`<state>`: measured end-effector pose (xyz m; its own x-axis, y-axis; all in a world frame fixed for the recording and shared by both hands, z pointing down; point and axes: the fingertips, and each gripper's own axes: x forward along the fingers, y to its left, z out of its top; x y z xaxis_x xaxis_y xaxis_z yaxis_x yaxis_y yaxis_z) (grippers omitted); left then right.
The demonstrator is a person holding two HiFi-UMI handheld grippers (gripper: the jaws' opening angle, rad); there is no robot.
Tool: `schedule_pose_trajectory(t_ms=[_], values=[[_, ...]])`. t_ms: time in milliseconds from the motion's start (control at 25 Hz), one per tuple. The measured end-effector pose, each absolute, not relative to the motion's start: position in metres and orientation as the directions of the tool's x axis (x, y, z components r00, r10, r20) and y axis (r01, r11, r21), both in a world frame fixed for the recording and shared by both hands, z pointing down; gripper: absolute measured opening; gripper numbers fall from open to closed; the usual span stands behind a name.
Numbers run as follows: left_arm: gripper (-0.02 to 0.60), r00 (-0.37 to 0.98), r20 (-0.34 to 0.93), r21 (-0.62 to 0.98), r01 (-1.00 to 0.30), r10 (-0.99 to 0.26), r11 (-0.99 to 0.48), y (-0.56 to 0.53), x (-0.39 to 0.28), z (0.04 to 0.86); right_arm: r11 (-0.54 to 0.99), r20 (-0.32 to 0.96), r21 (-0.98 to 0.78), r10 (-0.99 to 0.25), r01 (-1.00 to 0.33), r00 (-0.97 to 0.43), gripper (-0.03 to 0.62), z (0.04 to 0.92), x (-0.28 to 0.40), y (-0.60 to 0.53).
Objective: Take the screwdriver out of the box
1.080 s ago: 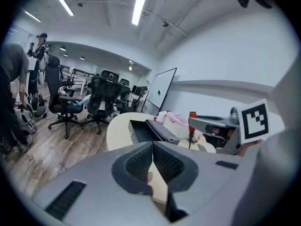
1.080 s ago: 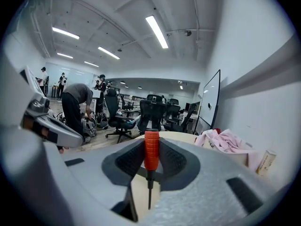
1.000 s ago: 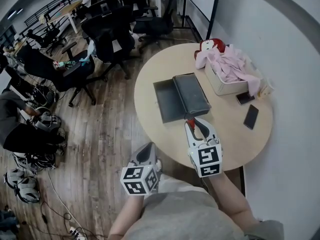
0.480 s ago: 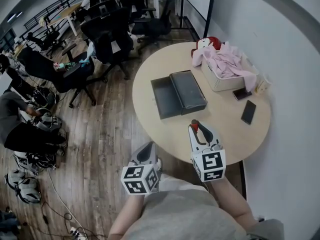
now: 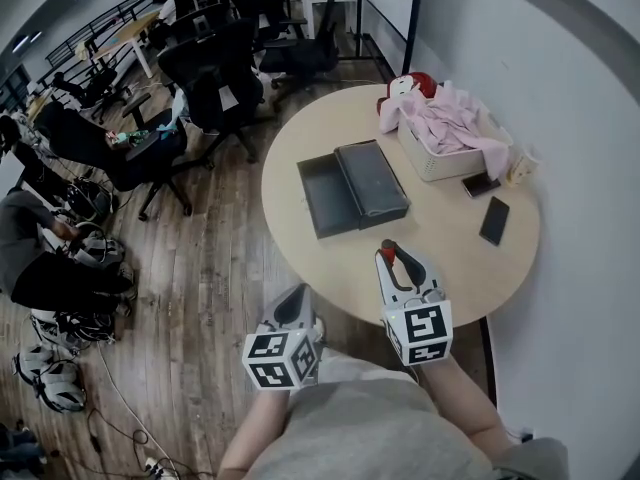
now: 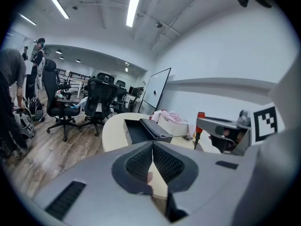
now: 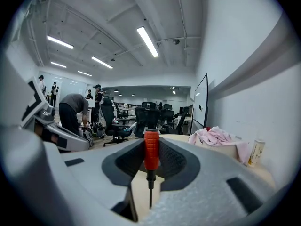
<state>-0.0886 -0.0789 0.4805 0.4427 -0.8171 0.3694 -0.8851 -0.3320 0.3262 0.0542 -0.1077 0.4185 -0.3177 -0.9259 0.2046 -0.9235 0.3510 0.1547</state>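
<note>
The screwdriver (image 7: pixel 151 150) has a red handle and a thin dark shaft, and it stands upright between the pads of my right gripper (image 7: pixel 151 161), which is shut on the handle. In the head view this gripper (image 5: pixel 390 255) hovers over the round table's near part, a short way in front of the open grey box (image 5: pixel 322 200), whose lid (image 5: pixel 372 181) lies alongside it. My left gripper (image 5: pixel 291 306) is shut on nothing, off the table's near edge over the floor. The left gripper view shows the screwdriver (image 6: pixel 201 120) and the box (image 6: pixel 139 130) ahead.
A white basket (image 5: pixel 432 160) with pink cloth stands at the table's (image 5: pixel 330 263) far right, with a red object (image 5: pixel 410 85) behind it. Two phones (image 5: pixel 494 220) and a small bottle (image 5: pixel 518 173) lie near the wall. Office chairs (image 5: pixel 220 73) and people stand to the left.
My right gripper has drawn back from the box's near edge toward me with the screwdriver in it. The left gripper has barely shifted.
</note>
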Motion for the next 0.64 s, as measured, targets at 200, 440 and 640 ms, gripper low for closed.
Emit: schedule_pose_trajectory(t_ms=[200, 440, 640], values=[[0.003, 0.445, 0.367, 0.326, -0.884, -0.817, -0.335, -0.0772, -0.0864, 0.4799, 0.349, 0.199, 0.149, -0.927, -0.925, -0.317, 0.081, 0.4173, 0.0559, -0.1053], [0.003, 0.442, 0.371, 0.326, -0.885, -0.817, -0.332, -0.0787, -0.0855, 0.4817, 0.352, 0.195, 0.144, -0.926, -0.925, -0.322, 0.081, 0.4162, 0.0558, -0.1074], [0.003, 0.442, 0.373, 0.327, -0.885, -0.816, -0.330, -0.0801, -0.0840, 0.4835, 0.355, 0.185, 0.144, -0.926, -0.924, -0.328, 0.081, 0.4137, 0.0547, -0.1086]])
